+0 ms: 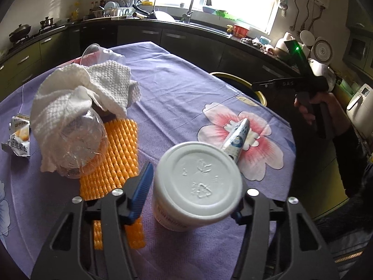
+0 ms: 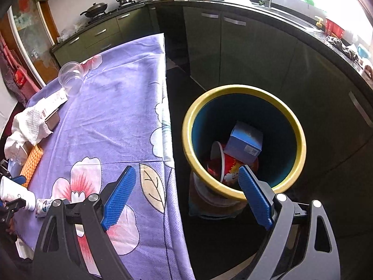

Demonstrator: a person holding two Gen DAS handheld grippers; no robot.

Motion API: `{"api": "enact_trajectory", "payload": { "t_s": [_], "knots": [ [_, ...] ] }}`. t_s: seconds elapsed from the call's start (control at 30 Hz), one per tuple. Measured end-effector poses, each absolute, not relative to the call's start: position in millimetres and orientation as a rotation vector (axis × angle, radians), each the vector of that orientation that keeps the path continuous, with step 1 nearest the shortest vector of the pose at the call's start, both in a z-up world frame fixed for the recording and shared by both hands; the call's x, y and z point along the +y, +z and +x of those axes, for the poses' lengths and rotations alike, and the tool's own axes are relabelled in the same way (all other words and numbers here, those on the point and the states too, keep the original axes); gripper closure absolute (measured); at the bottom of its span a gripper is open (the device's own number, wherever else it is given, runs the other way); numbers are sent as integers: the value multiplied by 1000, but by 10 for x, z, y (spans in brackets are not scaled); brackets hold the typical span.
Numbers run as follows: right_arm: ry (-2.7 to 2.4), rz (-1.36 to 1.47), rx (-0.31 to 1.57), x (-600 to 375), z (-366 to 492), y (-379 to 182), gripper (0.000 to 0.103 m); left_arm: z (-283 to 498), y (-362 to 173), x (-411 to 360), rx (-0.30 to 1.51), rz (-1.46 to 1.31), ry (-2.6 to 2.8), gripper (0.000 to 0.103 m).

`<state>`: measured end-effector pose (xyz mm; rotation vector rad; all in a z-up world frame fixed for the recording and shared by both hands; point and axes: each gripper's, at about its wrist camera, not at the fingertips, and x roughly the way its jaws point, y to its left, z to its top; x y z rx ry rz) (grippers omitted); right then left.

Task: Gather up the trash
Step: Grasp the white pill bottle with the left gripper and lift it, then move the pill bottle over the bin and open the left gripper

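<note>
Meanwhile the left claw (image 1: 188, 186) clamps the white bottle (image 1: 195, 184); the right claw (image 2: 186, 193) gapes empty.

White bottle's (image 1: 198, 184) label mostly hidden; snack wrapper (image 1: 18, 137) half under paper towel (image 1: 81, 93)

Table (image 1: 177, 88) surface, purple floral cloth.
From the orange mat (image 1: 121, 154) I see: crumpled white towel (image 1: 93, 86) and clear cup (image 1: 81, 144) upon it, snack wrapper (image 1: 18, 135) left, white bottle (image 1: 193, 186) right, lying tube (image 1: 237, 137) beyond.
</note>
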<state>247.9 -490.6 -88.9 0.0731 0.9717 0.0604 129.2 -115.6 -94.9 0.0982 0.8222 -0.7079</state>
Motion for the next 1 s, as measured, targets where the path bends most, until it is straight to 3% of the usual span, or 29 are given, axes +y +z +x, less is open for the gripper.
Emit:
{"api": "enact_trajectory", "payload": {
  "t_s": [0.63, 1.0],
  "knots": [
    [61, 116, 951, -5053, 2335, -924, 15, 1320, -528, -1353, 748, 141, -745, 56],
    [-55, 222, 881, -5725, 1923, -889, 15, 1977, -20, -2593, 740, 152, -962, 56]
  ]
}}
